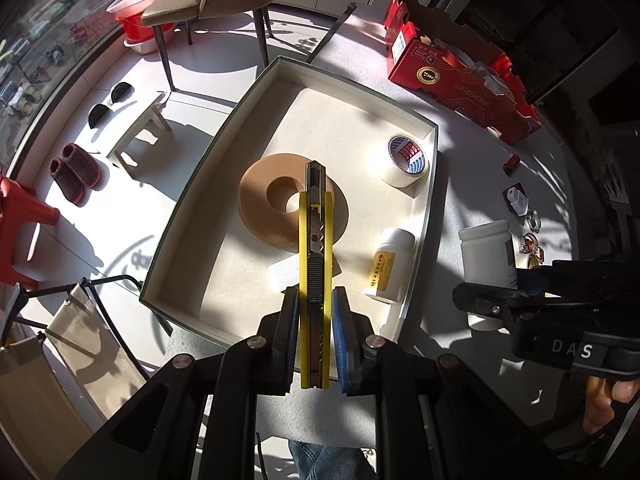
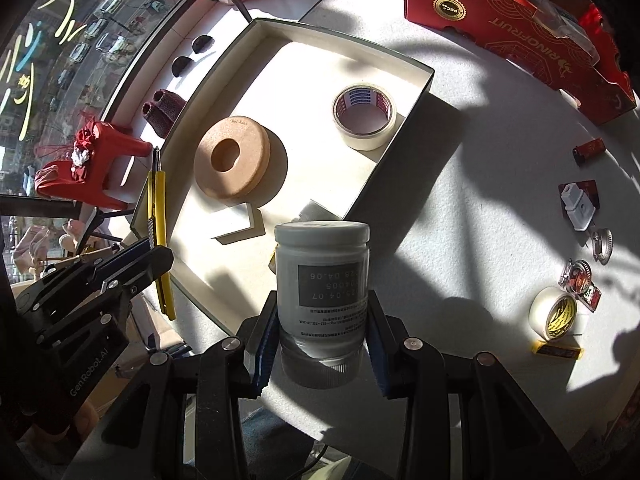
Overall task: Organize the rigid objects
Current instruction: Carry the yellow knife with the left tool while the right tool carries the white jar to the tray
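Note:
My left gripper (image 1: 315, 300) is shut on a yellow utility knife (image 1: 315, 264) and holds it above the near edge of the open box (image 1: 200, 184). In the box lie a tan ring-shaped disc (image 1: 276, 204), a roll of white tape (image 1: 408, 160), a small white pill bottle (image 1: 388, 264) and a white block (image 1: 284, 272). My right gripper (image 2: 322, 320) is shut on a large white jar (image 2: 322, 276), held just right of the box's near corner. The knife also shows in the right wrist view (image 2: 160, 236).
A red fruit carton (image 1: 460, 76) sits at the table's back right. Small items lie on the right: a white adapter (image 2: 578, 208), hose clamps (image 2: 602, 240), a tape roll (image 2: 556, 312), a red cylinder (image 2: 588, 148). A chair (image 1: 224, 4) and stool (image 1: 136, 128) stand beyond the table.

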A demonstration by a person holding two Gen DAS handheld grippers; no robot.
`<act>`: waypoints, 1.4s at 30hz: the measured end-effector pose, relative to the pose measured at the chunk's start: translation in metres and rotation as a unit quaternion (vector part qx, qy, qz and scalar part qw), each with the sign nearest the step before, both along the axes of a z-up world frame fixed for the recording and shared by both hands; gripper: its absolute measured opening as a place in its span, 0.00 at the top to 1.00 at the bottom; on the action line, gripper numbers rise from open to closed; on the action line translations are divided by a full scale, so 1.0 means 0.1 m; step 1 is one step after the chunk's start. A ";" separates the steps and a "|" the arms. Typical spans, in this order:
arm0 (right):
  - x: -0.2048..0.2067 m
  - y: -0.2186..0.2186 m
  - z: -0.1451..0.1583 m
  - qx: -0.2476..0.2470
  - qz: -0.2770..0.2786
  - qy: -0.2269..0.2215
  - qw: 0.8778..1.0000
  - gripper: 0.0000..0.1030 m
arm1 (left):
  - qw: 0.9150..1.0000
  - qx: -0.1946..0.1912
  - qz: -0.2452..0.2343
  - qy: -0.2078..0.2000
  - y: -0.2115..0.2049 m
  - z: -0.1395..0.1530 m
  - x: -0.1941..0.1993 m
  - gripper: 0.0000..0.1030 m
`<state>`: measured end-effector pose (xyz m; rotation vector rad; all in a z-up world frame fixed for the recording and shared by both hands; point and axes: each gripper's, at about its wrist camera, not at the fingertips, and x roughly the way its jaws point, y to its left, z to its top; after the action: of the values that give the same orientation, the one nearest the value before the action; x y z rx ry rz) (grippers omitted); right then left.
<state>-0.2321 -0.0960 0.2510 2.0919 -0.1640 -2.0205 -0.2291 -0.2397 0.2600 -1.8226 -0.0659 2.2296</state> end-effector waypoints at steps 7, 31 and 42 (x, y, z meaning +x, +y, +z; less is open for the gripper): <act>0.22 -0.03 -0.11 0.008 0.006 0.008 1.000 0.60 | 1.000 -0.002 0.013 -0.002 -0.04 0.00 0.07 0.83; 0.13 0.19 -0.07 0.009 -0.010 -0.006 1.000 0.60 | 1.000 -0.011 -0.015 0.018 0.20 0.11 -0.04 0.83; -0.10 0.10 0.20 0.011 -0.004 0.031 0.999 0.60 | 0.999 -0.011 -0.016 0.028 0.21 0.24 -0.16 0.83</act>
<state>-0.2416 -0.0858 0.2706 2.0421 -0.1399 -2.0981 -0.2448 -0.2187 0.2835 -1.7575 0.0005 2.2669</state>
